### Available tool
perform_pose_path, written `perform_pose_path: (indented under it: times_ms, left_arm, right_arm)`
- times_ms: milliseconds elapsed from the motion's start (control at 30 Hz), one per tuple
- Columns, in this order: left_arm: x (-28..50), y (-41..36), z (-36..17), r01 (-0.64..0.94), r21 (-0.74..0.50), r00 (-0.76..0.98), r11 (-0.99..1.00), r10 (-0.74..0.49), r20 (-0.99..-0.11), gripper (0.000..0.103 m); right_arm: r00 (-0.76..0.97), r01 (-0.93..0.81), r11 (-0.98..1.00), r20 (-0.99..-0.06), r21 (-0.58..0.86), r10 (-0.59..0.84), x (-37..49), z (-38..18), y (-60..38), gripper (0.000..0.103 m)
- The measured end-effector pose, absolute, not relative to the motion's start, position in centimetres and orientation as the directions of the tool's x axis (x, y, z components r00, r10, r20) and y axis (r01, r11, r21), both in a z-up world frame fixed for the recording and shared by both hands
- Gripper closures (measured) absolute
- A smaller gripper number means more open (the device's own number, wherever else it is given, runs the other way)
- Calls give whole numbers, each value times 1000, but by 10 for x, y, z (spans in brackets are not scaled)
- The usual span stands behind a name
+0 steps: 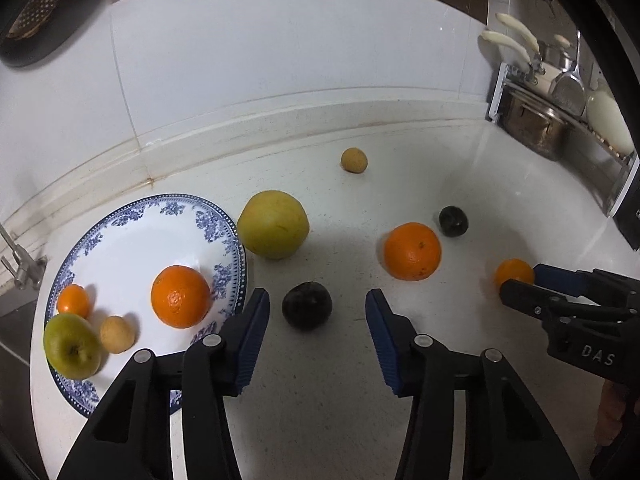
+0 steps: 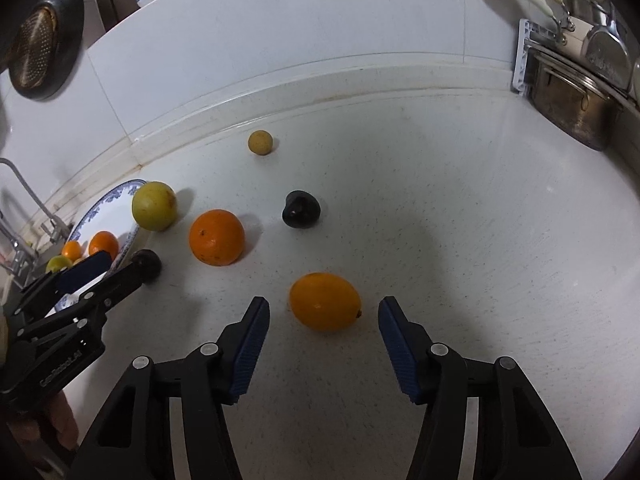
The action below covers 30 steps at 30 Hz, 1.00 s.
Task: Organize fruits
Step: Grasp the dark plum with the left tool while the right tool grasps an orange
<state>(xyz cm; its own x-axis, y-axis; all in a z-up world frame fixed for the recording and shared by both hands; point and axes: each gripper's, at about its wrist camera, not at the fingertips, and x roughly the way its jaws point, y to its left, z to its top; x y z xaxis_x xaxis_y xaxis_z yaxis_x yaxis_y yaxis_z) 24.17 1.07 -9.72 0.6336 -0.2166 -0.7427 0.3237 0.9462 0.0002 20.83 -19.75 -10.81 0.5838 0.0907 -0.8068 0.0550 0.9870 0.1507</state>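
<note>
A blue-patterned plate point(image 1: 120, 236) at the left holds an orange point(image 1: 181, 297), a small mandarin point(image 1: 73, 301), a green apple point(image 1: 73, 346) and a small tan fruit point(image 1: 117, 334). My left gripper point(image 1: 317, 306) is open around a dark plum point(image 1: 307, 305) on the counter. My right gripper point(image 2: 324, 312) is open around a small oval orange fruit point(image 2: 325, 301). On the counter lie a yellow apple point(image 1: 273, 224), a big orange point(image 1: 412, 251), a second dark plum point(image 1: 453, 221) and a tan fruit point(image 1: 354, 160).
A tiled wall runs along the back of the white counter point(image 2: 460, 240). A rack with a steel pot point(image 2: 572, 100) and utensils stands at the back right. A faucet point(image 1: 20, 264) and sink edge sit at the far left. A dark strainer point(image 2: 44, 40) hangs at the upper left.
</note>
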Motion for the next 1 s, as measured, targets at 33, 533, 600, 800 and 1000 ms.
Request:
perform_pose_path:
  times_ms: [33,533,600,800,1000]
  left_arm:
    - [243,10,-99,324,0,628,946,-215,-748,56]
    - [253,4,-111,309,51,614,950,-158,-773,73]
    - [250,5,-108,316,30,609,948,-178,-773,73]
    - [237,6,-93,326,-7,617,945,-218,-756,73]
    - [220,8,-72,330,-38,638,943,-253,-727,73]
  right_arm:
    - [582,55,987,-809,148,89,209,-109,-197,49]
    - [563,36,990,-822,136,92,213,-116,-195,64]
    - [566,27,991,-819,133,95,212,-115,-193,64]
    - [592,-16,988,-795,152,132,206,-103,-189,64]
    - [620,-56,986,-768,157,158,198,-88,-186,64]
